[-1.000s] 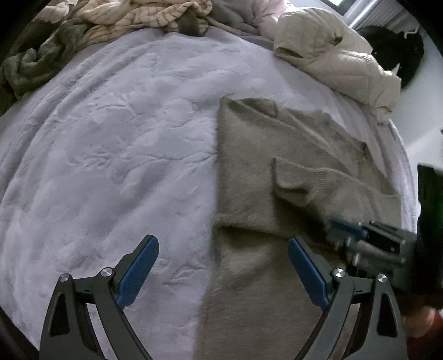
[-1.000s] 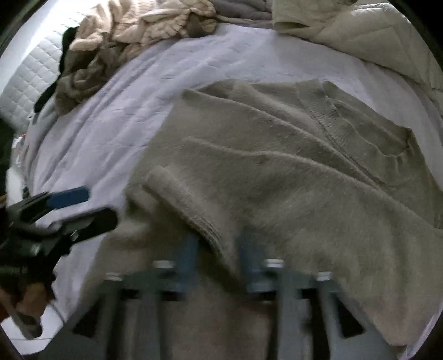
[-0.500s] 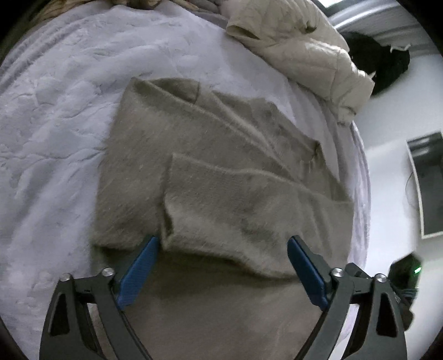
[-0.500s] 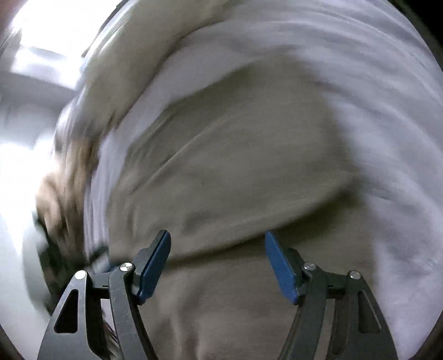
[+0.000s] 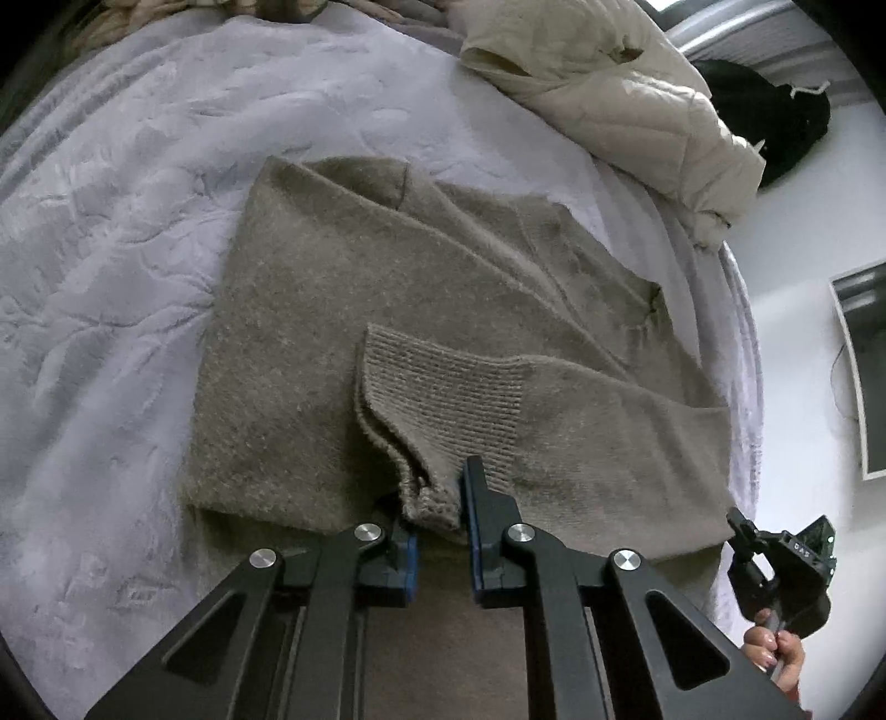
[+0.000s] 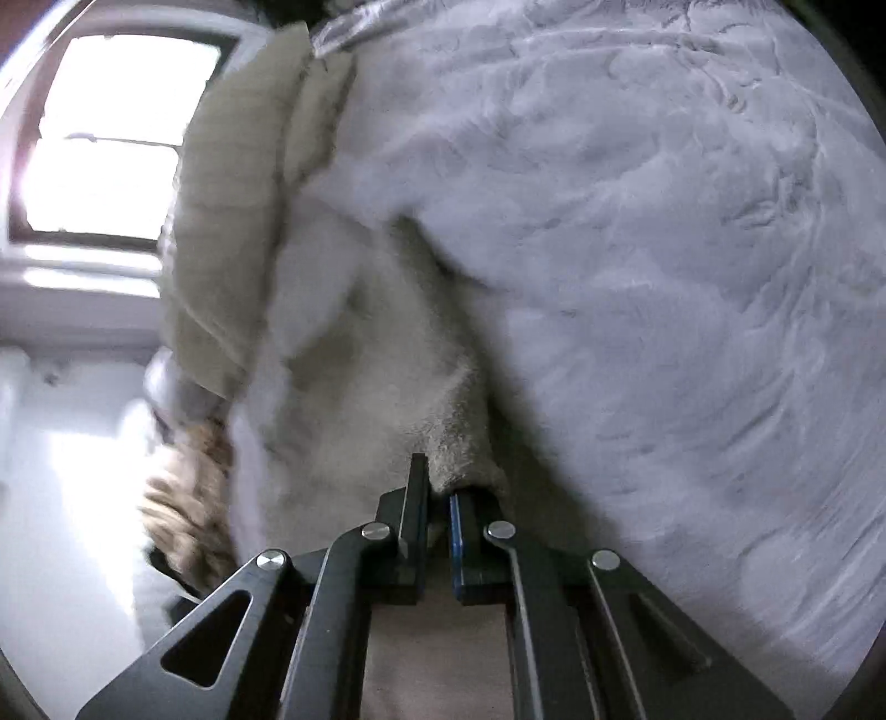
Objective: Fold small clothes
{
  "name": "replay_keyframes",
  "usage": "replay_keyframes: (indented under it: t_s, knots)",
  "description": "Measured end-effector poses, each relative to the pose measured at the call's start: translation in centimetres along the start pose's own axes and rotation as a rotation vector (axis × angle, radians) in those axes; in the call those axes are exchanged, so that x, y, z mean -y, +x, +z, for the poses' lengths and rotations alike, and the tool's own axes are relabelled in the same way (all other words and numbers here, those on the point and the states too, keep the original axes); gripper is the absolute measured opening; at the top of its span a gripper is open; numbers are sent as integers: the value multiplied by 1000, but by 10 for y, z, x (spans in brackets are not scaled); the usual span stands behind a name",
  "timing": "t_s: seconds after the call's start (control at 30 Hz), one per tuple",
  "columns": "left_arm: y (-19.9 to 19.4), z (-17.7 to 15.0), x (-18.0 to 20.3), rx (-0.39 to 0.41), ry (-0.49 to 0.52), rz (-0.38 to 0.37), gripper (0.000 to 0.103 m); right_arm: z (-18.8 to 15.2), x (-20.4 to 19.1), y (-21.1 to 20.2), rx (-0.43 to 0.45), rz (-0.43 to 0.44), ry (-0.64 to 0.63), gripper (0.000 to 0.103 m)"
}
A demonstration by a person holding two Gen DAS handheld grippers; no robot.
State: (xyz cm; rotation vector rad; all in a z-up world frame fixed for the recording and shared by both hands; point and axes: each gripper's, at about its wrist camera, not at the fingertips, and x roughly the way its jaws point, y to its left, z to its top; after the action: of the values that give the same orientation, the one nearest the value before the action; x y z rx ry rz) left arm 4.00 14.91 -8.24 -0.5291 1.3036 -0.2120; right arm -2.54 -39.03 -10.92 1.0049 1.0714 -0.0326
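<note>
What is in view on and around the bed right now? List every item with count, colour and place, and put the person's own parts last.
Sweater: one, grey-brown, flat on the bed; its ribbed cuff is folded across the body.
Bedspread: one, pale lilac with an embossed pattern, under the sweater.
Quilted jacket: one, cream, at the far right corner of the bed.
Clothes pile: number unclear, striped beige and dark, along the far edge.
Black item: one, beyond the jacket; kind unclear.
Window: one, bright, blurred, in the right wrist view.
Left gripper: one, black with blue pads, shut on the cuff.
Right gripper: one, black with blue pads, shut on a sweater edge.
Hand: one, at the lower right, holding the right gripper's handle.
</note>
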Motion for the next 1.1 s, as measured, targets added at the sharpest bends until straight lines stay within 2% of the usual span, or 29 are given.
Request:
replay_keyframes:
  t_s: [0.13,0.2,0.3,0.37,0.4,0.43,0.47,0.5,0.53,0.6,0.67,0.8,0.87,0.9,0.93,0.97,1.0,1.03,1.1]
  knots:
    - [5,-5,-4,2,11,27,14,1,26,13,-38,8,41,6]
    - [0,-6,-6,13,25,46,14,-1,27,8,-32,21,48,7]
    - [-13,-7,-14,31,36,92,14,-4,22,1,-53,-9,18,9]
    - [-22,-7,-20,44,44,152,15,-5,17,-10,-65,-30,-4,15]
    - [-27,-7,-22,50,42,180,15,-6,16,-15,-62,-40,-19,25]
    - [-31,-6,-26,44,34,185,22,-5,13,-22,-53,-52,-39,45]
    - [-32,-3,-32,25,17,167,37,-5,11,-27,-42,-58,-57,55]
    - [-33,-1,-35,15,2,153,80,-4,9,-31,-29,-57,-75,64]
    - [-33,2,-39,17,-17,167,98,0,9,-34,-21,-58,-85,64]
    - [-33,8,-40,56,13,187,98,6,11,-35,-20,-56,-73,63]
    - [-25,14,-43,29,36,170,98,11,14,-33,-25,-41,-73,63]
    - [-3,23,-49,-58,58,77,98,18,14,-9,-106,-25,-111,63]
    - [12,25,-54,-98,61,63,97,20,14,4,-133,-43,-112,62]
    - [15,27,-55,-101,65,71,87,23,13,11,-150,-71,-108,51]
    - [16,27,-58,-102,73,84,79,24,12,13,-164,-98,-113,21]
    - [13,28,-59,-92,69,74,71,25,8,15,-189,-104,-131,15]
    - [11,30,-58,-85,62,57,46,24,4,13,-186,-104,-151,15]
    - [5,32,-58,-76,54,52,25,23,-4,7,-169,-108,-193,15]
    - [-6,34,-57,-48,76,46,22,21,-15,-2,-149,-108,-255,15]
